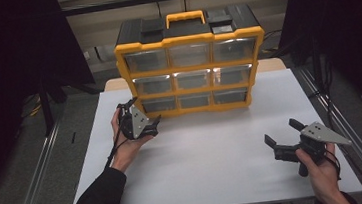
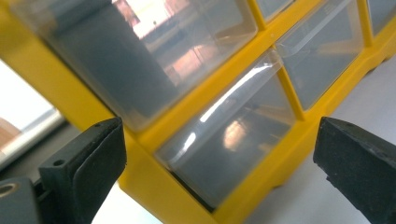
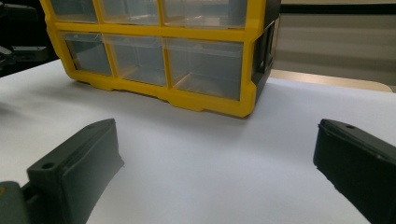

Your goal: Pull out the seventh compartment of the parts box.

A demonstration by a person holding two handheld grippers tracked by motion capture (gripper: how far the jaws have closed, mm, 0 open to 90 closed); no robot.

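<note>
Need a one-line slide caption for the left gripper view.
Open left tool lined up close on the bottom-left clear drawer of the yellow organizer.

The yellow drawer cabinet [image 1: 190, 63] blocks the far middle of the white table [image 1: 214, 159], its clear drawers shut. The near half lies open between both hands. The left gripper [image 1: 143, 116] sits just beside its lower left corner
</note>
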